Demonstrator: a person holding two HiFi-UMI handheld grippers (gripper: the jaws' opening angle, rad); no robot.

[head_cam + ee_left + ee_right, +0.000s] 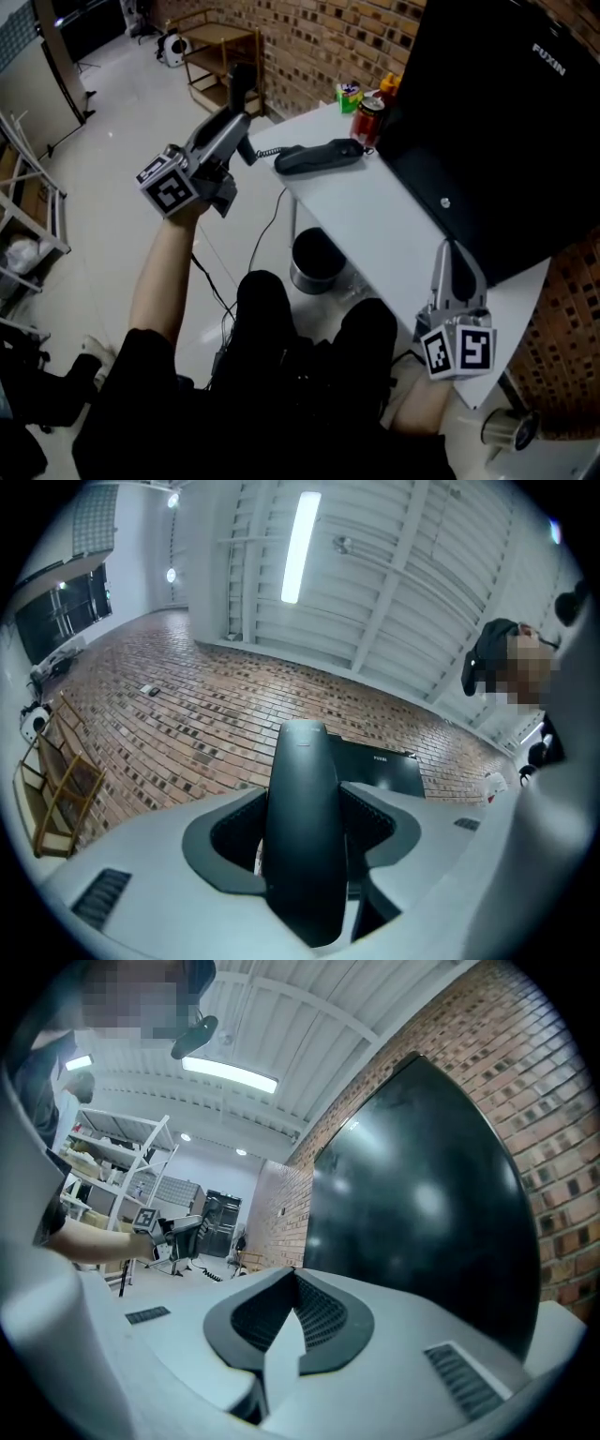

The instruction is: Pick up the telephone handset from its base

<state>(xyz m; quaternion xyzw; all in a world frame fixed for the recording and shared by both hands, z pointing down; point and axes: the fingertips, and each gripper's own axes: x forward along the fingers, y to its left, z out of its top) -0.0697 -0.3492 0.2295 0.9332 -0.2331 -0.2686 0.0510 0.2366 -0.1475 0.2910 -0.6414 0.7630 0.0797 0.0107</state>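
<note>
Two jaws of the left gripper clamp the black telephone handset between them, beyond the white table's edge, apart from its base; the right gripper's jaws are together, empty.

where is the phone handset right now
In the head view the handset is clamped in the left gripper, up in the air left of the table. Its coiled cord runs to the base on the table.

Bare tabletop beside monitor; can behind telephone base
</note>
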